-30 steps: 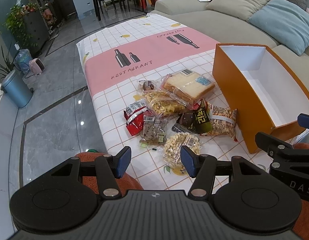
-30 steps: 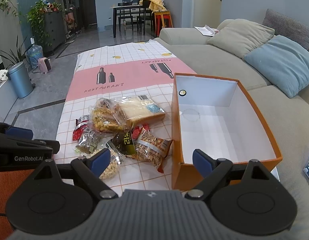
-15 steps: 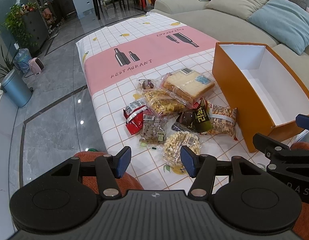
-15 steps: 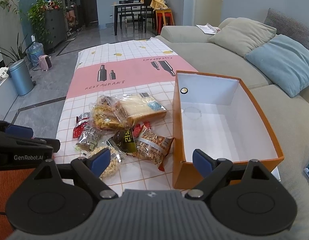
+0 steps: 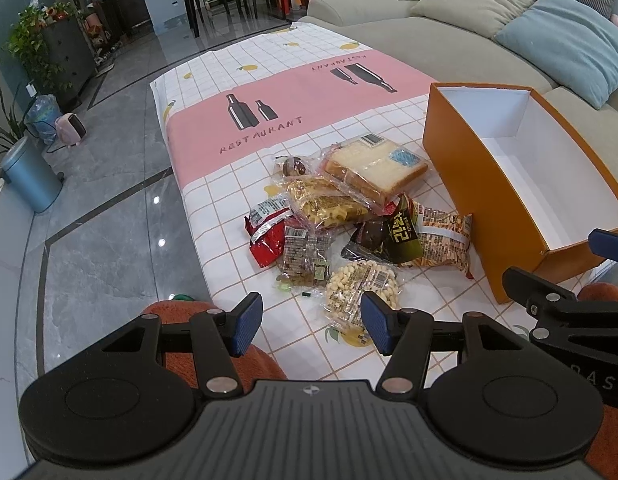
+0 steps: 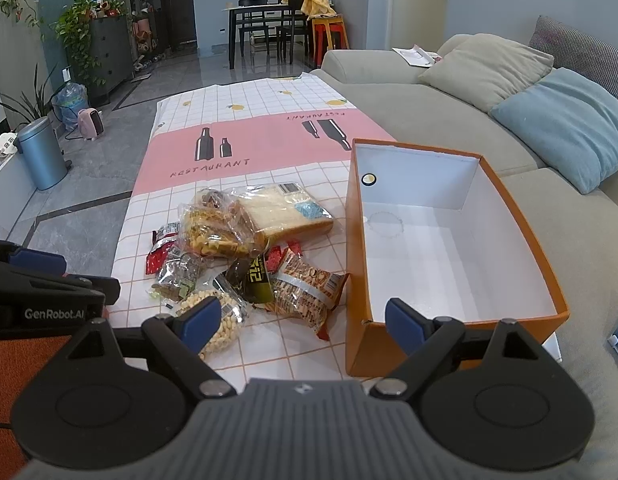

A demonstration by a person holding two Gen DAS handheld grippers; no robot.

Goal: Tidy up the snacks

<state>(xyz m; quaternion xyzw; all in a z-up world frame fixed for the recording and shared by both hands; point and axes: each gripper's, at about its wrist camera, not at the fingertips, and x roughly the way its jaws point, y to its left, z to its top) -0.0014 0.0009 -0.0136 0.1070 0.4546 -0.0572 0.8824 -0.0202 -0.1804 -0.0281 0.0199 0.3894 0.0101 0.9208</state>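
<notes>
Fingers of left gripper [image 5: 311, 329] and right gripper [image 6: 301, 326] spread wide, holding nothing, above snack pile [image 5: 349, 220] beside orange box [image 6: 461, 248].

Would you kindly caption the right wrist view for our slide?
Open right gripper hovers before a snack pile beside an empty orange box.

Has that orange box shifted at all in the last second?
No. The orange box sits at the same spot on the checked tablecloth, beside the snack pile.
</notes>
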